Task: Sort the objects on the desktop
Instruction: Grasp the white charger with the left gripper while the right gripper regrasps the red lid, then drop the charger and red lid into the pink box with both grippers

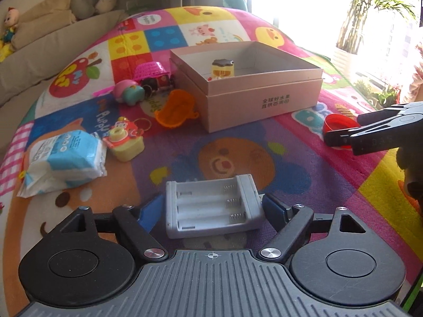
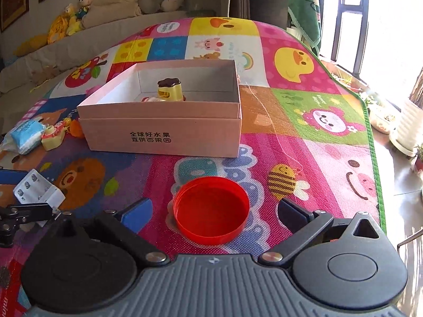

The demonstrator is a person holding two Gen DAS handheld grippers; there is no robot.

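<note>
A grey battery holder (image 1: 214, 206) lies on the mat between the open fingers of my left gripper (image 1: 212, 211); the pads sit close to its sides, and touch is unclear. It also shows in the right wrist view (image 2: 39, 189). A red round lid (image 2: 211, 210) lies open side up between the open fingers of my right gripper (image 2: 214, 211), with gaps on both sides. The lid also shows in the left wrist view (image 1: 337, 124). A pink cardboard box (image 1: 264, 97) (image 2: 164, 132) stands ahead with a yellow toy (image 1: 222, 68) (image 2: 169, 89) inside.
On the colourful play mat (image 1: 290, 158) left of the box lie an orange scoop (image 1: 174, 109), a pink basket (image 1: 150, 70), a toy car (image 1: 157, 82), a pink-and-teal squishy (image 1: 129, 92), a toy camera (image 1: 124, 140) and a tissue pack (image 1: 66, 158). A sofa with plush toys stands behind.
</note>
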